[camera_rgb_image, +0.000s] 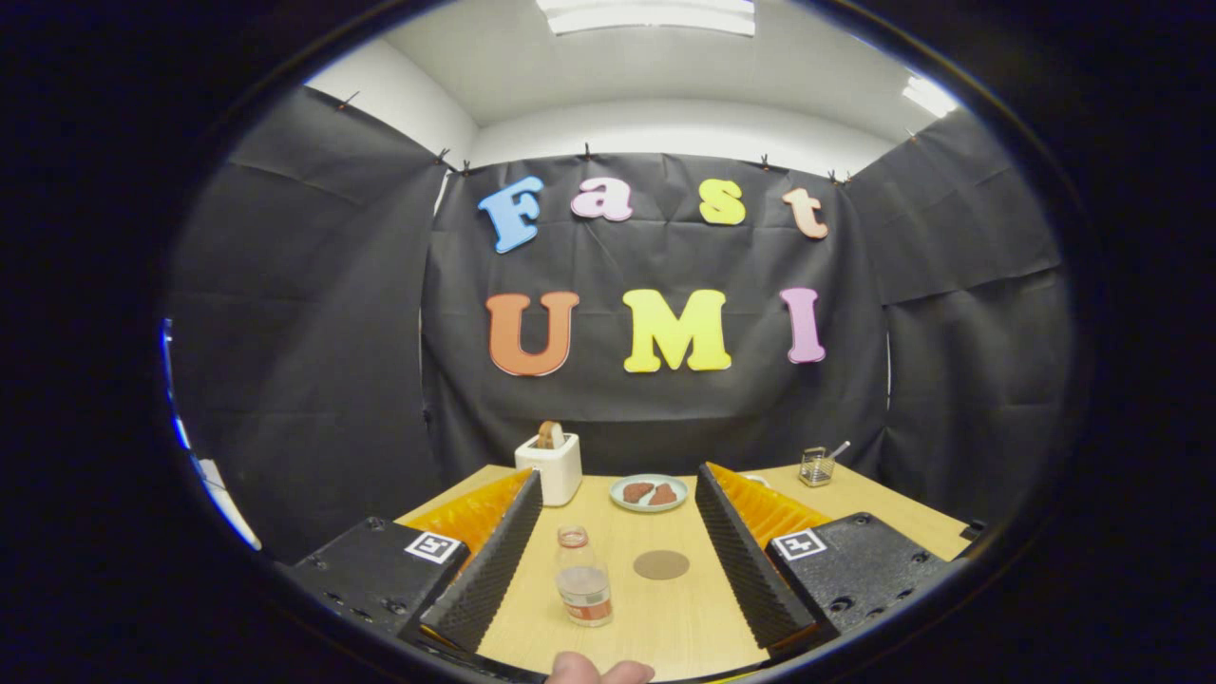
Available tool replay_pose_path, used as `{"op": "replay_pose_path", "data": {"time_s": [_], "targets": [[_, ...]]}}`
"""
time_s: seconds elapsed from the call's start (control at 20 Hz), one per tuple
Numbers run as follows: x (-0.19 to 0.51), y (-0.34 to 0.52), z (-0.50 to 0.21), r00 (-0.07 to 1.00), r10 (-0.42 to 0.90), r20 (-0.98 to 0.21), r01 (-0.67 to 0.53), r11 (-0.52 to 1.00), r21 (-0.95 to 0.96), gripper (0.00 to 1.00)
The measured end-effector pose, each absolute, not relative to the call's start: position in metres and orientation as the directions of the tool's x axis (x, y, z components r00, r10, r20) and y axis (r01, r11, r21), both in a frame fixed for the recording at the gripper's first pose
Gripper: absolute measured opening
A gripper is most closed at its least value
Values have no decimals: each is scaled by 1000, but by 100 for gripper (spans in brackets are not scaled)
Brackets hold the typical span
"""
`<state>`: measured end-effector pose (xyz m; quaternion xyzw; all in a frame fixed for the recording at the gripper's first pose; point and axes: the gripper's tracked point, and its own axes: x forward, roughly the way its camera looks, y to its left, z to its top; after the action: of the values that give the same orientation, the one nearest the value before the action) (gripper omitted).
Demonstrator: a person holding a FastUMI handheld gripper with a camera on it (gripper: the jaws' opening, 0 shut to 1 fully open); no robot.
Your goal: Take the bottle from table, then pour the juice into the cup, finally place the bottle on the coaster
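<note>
The gripper [617, 560] stands wide open and holds nothing, low in the frame over a wooden table [684, 617]. Between its fingers, nearer the left one, a clear bottle [582, 577] stands upright; a round brown coaster [661, 564] lies just right of it.

A pale wooden table [665, 608] carried everything. A small clear bottle [582, 578] stood upright on it, and a round brown coaster [661, 564] lay flat just beside the bottle. Farther back sat a white toaster [551, 466] with a slice poking up, a plate [649, 493] with two brown pieces near it, and a little wire basket [816, 465] well apart at the far corner.
</note>
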<state>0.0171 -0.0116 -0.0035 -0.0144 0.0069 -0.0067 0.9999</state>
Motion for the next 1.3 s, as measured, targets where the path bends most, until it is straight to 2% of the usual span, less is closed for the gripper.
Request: {"op": "replay_pose_path", "data": {"time_s": [0.3,0.6,0.95,1.3], "targets": [[10,-9,-8,999,-33,-10,33,999,-29,100],[-1,3,-42,999,-18,-28,18,1000,-18,100],[6,1,-129,987,-70,-144,55,993,-104,100],[45,7,-207,976,-47,-213,33,997,-70,100]]}}
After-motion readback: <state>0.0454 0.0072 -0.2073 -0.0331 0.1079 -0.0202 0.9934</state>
